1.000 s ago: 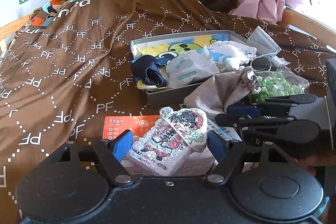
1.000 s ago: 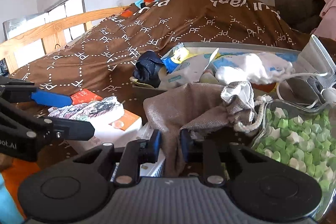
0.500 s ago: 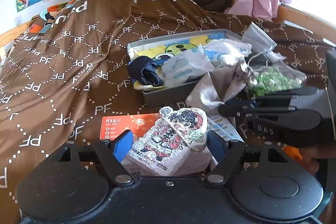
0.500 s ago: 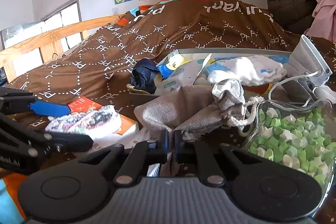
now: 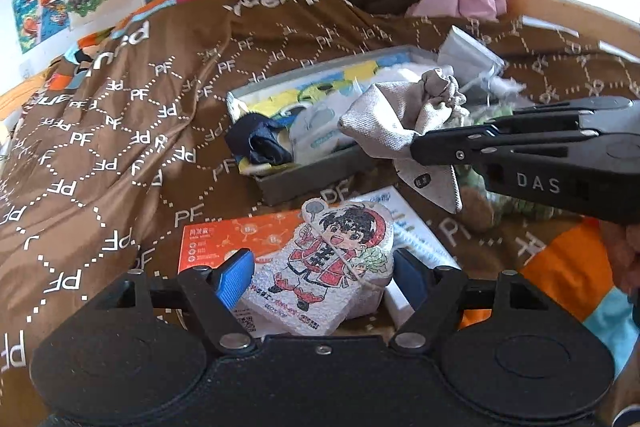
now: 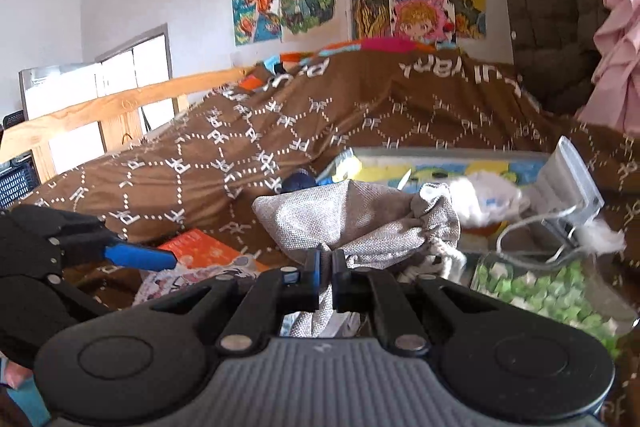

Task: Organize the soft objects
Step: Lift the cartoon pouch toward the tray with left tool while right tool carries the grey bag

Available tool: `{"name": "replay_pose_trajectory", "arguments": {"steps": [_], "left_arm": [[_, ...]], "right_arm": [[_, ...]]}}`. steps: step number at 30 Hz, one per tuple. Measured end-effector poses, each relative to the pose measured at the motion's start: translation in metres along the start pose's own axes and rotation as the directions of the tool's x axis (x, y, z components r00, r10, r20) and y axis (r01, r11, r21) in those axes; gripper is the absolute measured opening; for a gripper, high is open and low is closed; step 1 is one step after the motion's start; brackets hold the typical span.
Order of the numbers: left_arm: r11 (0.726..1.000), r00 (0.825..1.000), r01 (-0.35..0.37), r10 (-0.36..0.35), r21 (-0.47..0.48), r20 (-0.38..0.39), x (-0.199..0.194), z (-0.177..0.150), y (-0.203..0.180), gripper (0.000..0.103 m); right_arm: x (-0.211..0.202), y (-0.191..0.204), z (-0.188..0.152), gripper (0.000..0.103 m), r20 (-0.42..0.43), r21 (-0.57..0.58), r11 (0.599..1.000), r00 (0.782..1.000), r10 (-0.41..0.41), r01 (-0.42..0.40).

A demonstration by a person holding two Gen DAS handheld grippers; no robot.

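The grey drawstring pouch (image 6: 352, 219) hangs pinched by a fold of its cloth between the closed fingers of the right gripper (image 6: 326, 263), lifted clear of the brown bedspread (image 5: 120, 131) and held over the near edge of the shallow grey box (image 5: 304, 179). In the left wrist view the same pouch (image 5: 396, 119) droops from the gripper's black tip, its gathered neck and cord towards the box's far end. The box holds a dark blue bundle of cloth (image 5: 260, 143), a pale wipes packet (image 5: 316, 127) and something white and soft behind. Nearer, the left gripper (image 5: 324, 275) stands spread wide, its blue pads either side of a bubble-wrapped cartoon figure (image 5: 332, 259) without touching it; the figure lies on an orange packet (image 5: 224, 239) and a white box (image 5: 416, 227). To the right of the pouch, a clear container of green and white pieces (image 6: 544, 287) sits on the bed
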State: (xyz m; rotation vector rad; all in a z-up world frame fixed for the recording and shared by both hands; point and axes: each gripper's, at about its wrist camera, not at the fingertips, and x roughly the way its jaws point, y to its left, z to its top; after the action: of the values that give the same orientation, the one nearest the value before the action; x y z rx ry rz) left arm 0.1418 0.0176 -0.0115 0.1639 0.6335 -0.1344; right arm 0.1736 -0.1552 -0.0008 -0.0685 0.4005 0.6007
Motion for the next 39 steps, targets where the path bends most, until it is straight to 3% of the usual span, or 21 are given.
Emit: {"name": "replay_pose_trajectory", "arguments": {"steps": [9,16,21,29,39], "left_arm": [[0.998,0.994,-0.024,0.030,-0.055,0.101,-0.018,0.021,-0.009,0.077],[0.992,0.985,-0.020,0.041,-0.125,0.169,-0.011,0.054,-0.007,0.077],[0.983,0.977,0.001,0.038,-0.182,0.211,0.017,0.085,-0.001,0.077],[0.985,0.970,0.046,-0.004,-0.167,0.243,0.086,0.122,0.008,0.077],[0.979,0.982,0.070,-0.033,-0.192,0.188,0.154,0.139,0.021,0.077]], "right_arm": [[-0.030,-0.001,0.021,0.006,0.108,-0.020,0.999,0.994,-0.026,0.028],[-0.037,-0.026,0.036,0.006,0.169,-0.003,0.996,0.982,-0.086,0.088],[-0.025,-0.051,0.045,0.006,0.198,0.008,0.992,0.972,-0.125,0.126],[0.012,-0.089,0.062,0.006,0.211,-0.012,0.981,0.960,-0.185,0.192],[0.072,-0.125,0.085,0.006,0.110,0.016,0.980,0.974,-0.200,0.199]]}}
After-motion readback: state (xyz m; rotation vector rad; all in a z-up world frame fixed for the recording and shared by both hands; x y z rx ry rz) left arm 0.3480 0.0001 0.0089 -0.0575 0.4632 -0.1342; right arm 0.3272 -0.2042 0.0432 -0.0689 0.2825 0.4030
